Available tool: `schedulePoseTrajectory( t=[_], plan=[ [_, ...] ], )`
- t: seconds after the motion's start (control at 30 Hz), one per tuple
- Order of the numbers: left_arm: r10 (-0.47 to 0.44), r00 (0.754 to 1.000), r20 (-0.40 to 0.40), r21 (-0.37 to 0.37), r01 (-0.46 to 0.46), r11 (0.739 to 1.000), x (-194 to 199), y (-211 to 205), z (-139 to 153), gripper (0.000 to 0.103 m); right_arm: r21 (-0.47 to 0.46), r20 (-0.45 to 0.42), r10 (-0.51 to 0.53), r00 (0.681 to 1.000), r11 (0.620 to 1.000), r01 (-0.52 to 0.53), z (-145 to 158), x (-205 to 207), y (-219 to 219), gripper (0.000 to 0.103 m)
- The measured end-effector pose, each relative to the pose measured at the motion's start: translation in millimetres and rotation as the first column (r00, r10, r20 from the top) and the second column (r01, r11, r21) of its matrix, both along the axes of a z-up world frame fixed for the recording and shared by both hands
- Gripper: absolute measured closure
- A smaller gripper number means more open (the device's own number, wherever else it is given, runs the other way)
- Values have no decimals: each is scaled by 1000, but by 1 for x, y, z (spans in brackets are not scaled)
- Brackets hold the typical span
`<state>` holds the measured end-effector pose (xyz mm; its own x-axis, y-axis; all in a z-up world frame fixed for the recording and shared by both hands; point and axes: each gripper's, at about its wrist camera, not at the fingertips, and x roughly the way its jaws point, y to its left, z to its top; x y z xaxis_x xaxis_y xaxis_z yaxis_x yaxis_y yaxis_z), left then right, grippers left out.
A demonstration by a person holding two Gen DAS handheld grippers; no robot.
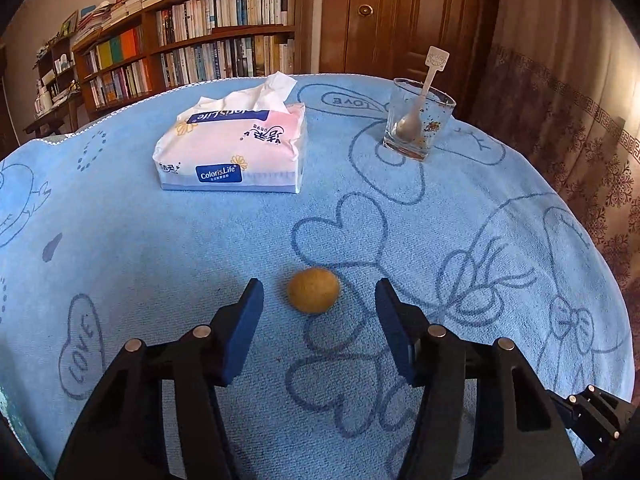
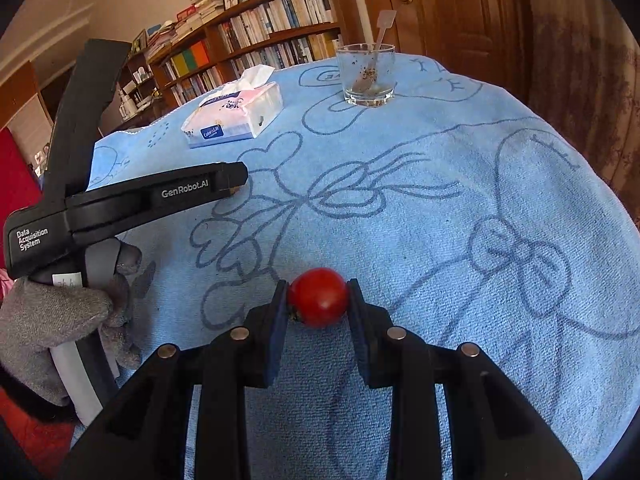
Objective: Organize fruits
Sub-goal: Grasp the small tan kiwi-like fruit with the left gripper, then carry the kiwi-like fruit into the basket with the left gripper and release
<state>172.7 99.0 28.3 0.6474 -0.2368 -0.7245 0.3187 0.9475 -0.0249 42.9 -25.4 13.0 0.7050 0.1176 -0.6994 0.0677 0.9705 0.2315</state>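
Observation:
A small round yellow-brown fruit (image 1: 313,290) lies on the blue towel, between the fingers of my left gripper (image 1: 319,294), which is open with a gap on each side of the fruit. My right gripper (image 2: 318,294) is shut on a small red tomato (image 2: 319,297), its pads pressing both sides just above the towel. In the right wrist view the left gripper (image 2: 234,180) shows from the side at the left, held by a grey-gloved hand (image 2: 60,320); the yellow-brown fruit is almost wholly hidden behind its tip.
A blue towel (image 1: 160,264) with drawn hearts and bows covers the table. A pack of tissues (image 1: 234,148) lies at the back left. A glass with a spoon in it (image 1: 418,120) stands at the back right. Behind are a bookshelf (image 1: 208,36) and a wooden door (image 1: 404,12).

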Motion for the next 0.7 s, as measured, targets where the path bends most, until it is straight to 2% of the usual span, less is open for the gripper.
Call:
schedulePoseTrajectory(
  t=[0.13,0.2,0.27,0.47,0.7],
  plan=[
    [31,999,-23,27,-30,999,11,-2,-12,60,4,-1,-1,1000,1000,1,0,1,0,74],
    [35,999,-13,40,-34,999,11,-3,-15,61,4,-1,-1,1000,1000,1,0,2,0,74],
    [36,999,-6,44,-36,998,11,-4,-14,73,5,-1,-2,1000,1000,2,0,2,0,74],
    [40,999,16,23,-40,999,1,1,-10,74,6,1,-3,1000,1000,3,-1,2,0,74],
    [67,995,67,-2,-67,998,-29,17,5,74,10,8,-10,1000,1000,10,0,1,-2,74]
  ],
)
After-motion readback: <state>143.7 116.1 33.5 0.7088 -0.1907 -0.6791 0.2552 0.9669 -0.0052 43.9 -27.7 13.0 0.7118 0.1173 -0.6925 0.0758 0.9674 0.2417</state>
